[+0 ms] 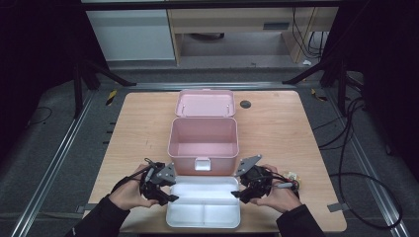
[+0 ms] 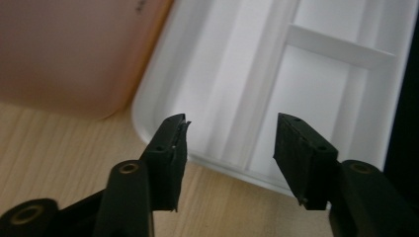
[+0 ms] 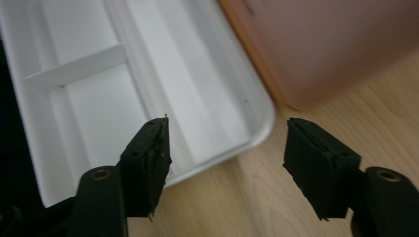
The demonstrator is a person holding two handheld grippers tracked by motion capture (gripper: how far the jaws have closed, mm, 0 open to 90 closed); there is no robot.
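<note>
One white tray (image 1: 203,202) lies flat at the near edge of the tabletop (image 1: 276,123), between the person's two hands. It has three compartments: one long one along its far side and two smaller ones on its near side, split by a short divider. Just beyond it stands one pink box (image 1: 203,139), open at the top, its near wall just beside the tray's far rim. One pink lid (image 1: 205,103) lies farther back, against the far side of the box, inside facing up.

There are two tools, one in each hand. The left tool (image 1: 168,190) sits at the tray's left end; in the left gripper view its jaws stand wide apart with nothing pressed between them, poised over the tray's corner, and whether either jaw touches the rim I cannot tell. The right tool (image 1: 238,191) sits at the tray's right end; in the right gripper view its jaws are likewise wide, one over the tray's corner and the other over bare wood, gripping nothing.

One small dark round spot (image 1: 245,104) shows on the tabletop to the right of the lid. One small pale object (image 1: 293,176) lies just beyond the right hand, too small to identify.
</note>
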